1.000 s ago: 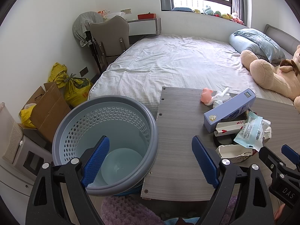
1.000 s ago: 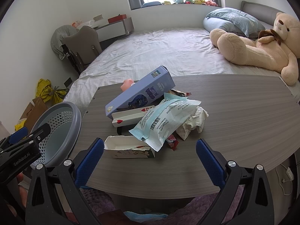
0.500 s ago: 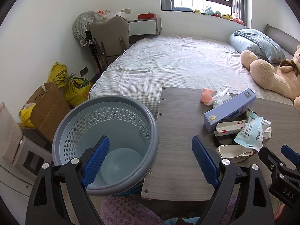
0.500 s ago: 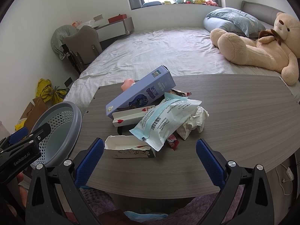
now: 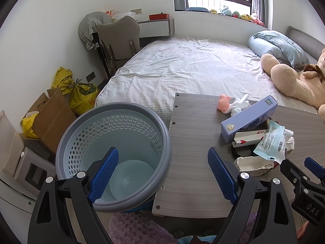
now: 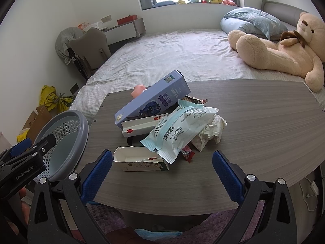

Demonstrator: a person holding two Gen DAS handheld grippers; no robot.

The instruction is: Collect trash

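A pile of trash lies on the grey wood table (image 6: 264, 126): a purple carton (image 6: 154, 99), a white card box (image 6: 142, 126), a pale blue wrapper (image 6: 182, 128), crumpled tissue (image 6: 211, 132), a torn white carton (image 6: 140, 159) and a red wrapper (image 6: 186, 153). The pile also shows in the left wrist view (image 5: 262, 134). A grey-blue perforated basket (image 5: 113, 148) stands left of the table, empty. My left gripper (image 5: 162, 172) is open over the basket's rim and table edge. My right gripper (image 6: 162, 174) is open, just short of the torn carton.
A pink toy (image 5: 223, 103) and a white figure (image 5: 240, 105) sit at the table's far edge. A bed (image 5: 193, 69) with a teddy bear (image 6: 284, 46) lies beyond. A chair (image 5: 119, 38), yellow bags (image 5: 81, 95) and a cardboard box (image 5: 50, 118) stand left.
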